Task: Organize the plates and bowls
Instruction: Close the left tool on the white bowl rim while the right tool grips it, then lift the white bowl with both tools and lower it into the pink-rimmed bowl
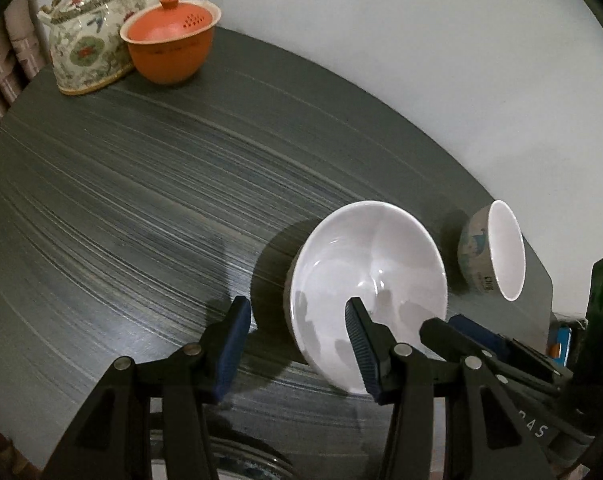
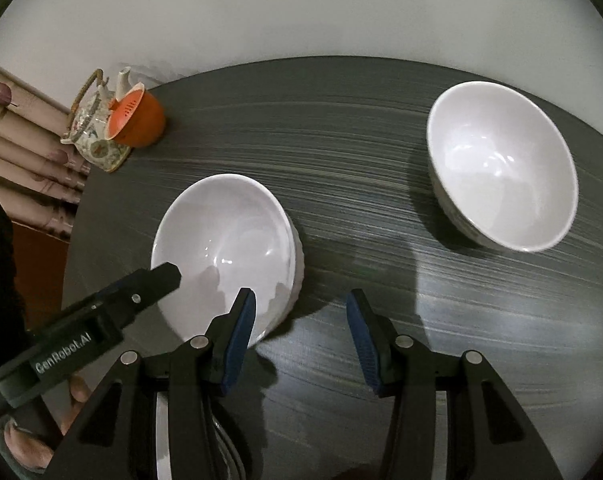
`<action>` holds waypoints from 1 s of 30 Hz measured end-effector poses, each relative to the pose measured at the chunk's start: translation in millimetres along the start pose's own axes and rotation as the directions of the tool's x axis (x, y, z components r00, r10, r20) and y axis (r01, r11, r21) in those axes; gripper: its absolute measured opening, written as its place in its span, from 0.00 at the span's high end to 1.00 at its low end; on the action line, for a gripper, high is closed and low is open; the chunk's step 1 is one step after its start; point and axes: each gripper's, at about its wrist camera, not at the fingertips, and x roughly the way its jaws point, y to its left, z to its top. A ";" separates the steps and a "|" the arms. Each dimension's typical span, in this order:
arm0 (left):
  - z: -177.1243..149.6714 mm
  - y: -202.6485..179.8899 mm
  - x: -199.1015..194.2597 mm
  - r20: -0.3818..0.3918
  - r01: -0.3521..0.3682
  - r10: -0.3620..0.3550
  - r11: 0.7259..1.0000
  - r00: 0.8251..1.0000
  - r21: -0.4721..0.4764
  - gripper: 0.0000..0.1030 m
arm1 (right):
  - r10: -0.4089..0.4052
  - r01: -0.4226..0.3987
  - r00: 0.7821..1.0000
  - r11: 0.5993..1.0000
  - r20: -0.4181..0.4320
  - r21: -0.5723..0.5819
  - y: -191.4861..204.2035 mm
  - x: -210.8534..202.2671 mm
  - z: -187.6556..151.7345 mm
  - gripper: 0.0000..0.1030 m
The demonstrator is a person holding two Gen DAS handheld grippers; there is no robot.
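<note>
Now both tools hover part-open and empty over the dark table: left tool and right tool flank the near white bowl. Next, likely grip its rim to stack with the patterned bowl, well apart.

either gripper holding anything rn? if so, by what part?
Nothing held. Left gripper is open, one finger over the white bowl, pads not pressing the rim. Right gripper is open over the bare table.
</note>
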 end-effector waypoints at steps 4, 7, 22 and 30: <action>0.8 -1.0 9.8 -0.019 -0.002 0.002 1.000 1.000 0.002 0.52 | -0.008 0.008 1.000 1.000 -0.014 -0.012 3.9 10.8 4.6 0.58; -0.2 -1.3 15.2 -0.024 -0.010 0.010 1.000 1.000 0.009 0.65 | -0.011 0.011 1.000 1.000 -0.016 -0.011 3.7 16.8 6.8 0.64; -14.1 -9.0 18.0 -0.045 -0.010 0.011 1.000 0.999 0.013 0.84 | 0.017 -0.017 1.000 1.000 -0.026 0.015 3.1 18.6 1.0 0.86; -30.2 -26.5 1.1 -0.045 0.002 0.000 0.999 0.999 0.047 0.84 | 0.020 -0.021 1.000 0.999 0.008 0.036 0.4 -4.3 -10.1 0.86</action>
